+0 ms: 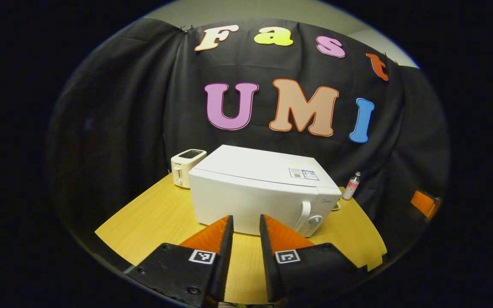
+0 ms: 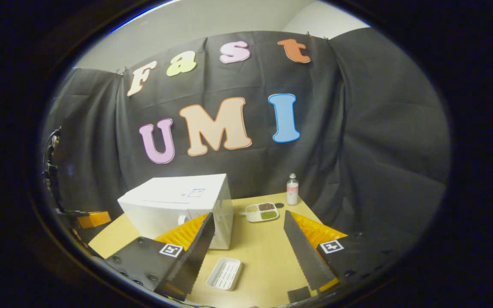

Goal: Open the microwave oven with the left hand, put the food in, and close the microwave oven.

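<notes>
White microwave oven (image 1: 263, 194) sits shut on your worktop (image 1: 156, 218); nothing is done yet. Left tongs (image 1: 246, 224) are narrowly parted, right tongs (image 2: 248, 233) wide, both empty; food tray (image 2: 262, 211) waits beside it.

The microwave oven (image 1: 263, 188) is a white box standing upright on the worktop (image 1: 161, 218), its door shut; in the left gripper view it sits at centre, turned so that one front corner points toward 5 o'clock, with a white curved handle (image 1: 303, 216) and a round knob (image 1: 314, 220) near that corner; a small label lies on its flat top toward 2 o'clock; in the right gripper view it stands at 9 o'clock of the food tray; the food (image 2: 262, 211) is a white divided tray holding pale, dark and green portions, lying flat on the worktop just beside the oven's right side, apart from it.
</notes>
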A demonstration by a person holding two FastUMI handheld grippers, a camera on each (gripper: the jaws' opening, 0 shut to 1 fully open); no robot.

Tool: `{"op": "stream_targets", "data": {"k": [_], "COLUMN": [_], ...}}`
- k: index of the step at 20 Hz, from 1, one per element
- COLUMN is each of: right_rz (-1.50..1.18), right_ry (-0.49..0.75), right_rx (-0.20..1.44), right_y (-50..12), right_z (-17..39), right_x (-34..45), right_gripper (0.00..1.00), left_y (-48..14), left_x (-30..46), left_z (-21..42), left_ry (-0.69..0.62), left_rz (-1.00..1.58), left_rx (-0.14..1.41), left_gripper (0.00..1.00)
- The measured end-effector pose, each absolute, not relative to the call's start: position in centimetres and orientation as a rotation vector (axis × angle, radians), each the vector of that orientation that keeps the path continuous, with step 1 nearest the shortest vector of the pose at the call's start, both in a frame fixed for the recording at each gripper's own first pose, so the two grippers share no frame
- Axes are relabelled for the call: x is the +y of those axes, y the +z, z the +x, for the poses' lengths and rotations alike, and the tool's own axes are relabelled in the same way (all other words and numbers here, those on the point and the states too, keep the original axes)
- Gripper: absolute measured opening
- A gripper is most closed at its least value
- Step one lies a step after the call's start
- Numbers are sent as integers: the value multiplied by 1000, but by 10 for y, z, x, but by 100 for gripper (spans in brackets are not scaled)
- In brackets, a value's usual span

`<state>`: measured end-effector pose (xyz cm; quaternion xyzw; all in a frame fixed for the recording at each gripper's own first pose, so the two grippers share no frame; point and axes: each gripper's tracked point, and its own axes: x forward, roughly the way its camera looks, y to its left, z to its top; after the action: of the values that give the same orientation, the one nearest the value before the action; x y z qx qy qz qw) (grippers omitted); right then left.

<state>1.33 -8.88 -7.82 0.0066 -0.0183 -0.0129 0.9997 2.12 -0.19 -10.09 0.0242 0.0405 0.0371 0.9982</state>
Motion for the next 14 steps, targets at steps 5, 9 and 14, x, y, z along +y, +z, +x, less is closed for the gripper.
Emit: {"op": "stream_targets", "data": {"k": [5,9,14], "right_rz": [-10,-9,3], "right_ry": [-2,17,9], "right_rx": [-66,-90,-104], "right_y": [-61,-49,-45], "right_z": [2,-9,-18], "right_x": [-95,-99,-106], "right_gripper": [92,91,91], "left_y": [-84,-72,-68], "left_x": [-6,-21,-46], "left_z": [4,-7,-9], "left_ry": [135,122,65], "left_rz": [71,107,139], "left_rx": [8,-29,-39], "left_gripper": [99,97,97]}}
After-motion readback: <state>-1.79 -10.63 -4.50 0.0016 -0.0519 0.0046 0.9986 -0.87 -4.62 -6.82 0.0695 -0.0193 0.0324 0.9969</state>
